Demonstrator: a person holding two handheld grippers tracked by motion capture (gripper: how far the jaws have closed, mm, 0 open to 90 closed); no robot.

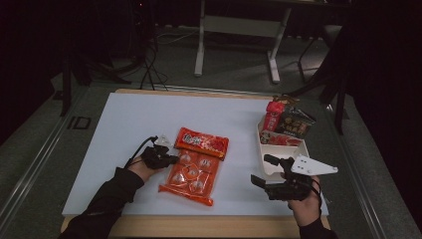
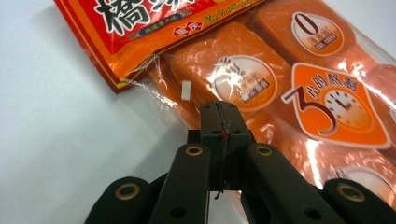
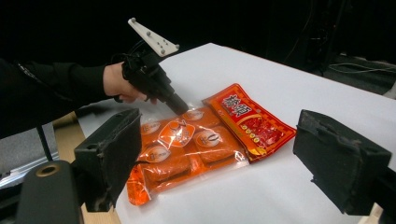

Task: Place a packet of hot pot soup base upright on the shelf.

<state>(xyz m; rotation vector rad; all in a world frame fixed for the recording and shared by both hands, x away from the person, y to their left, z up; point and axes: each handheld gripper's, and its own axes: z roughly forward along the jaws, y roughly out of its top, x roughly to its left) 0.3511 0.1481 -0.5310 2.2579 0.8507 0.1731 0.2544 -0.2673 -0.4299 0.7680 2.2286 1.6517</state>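
I am looking at an orange snack bag (image 1: 193, 172) with a red header panel bearing white characters, clear film showing orange blocks with white round labels and an orange clock badge. My left gripper (image 1: 171, 160) and right gripper (image 1: 264, 172) are showing black jaws. The desk (image 1: 124, 129) is showing white with a tan wooden edge. A white tray (image 1: 278, 149) at the right is holding red and dark packets.

Orange snack bag (image 2: 261, 84) reads "0" and "3小时熬制".
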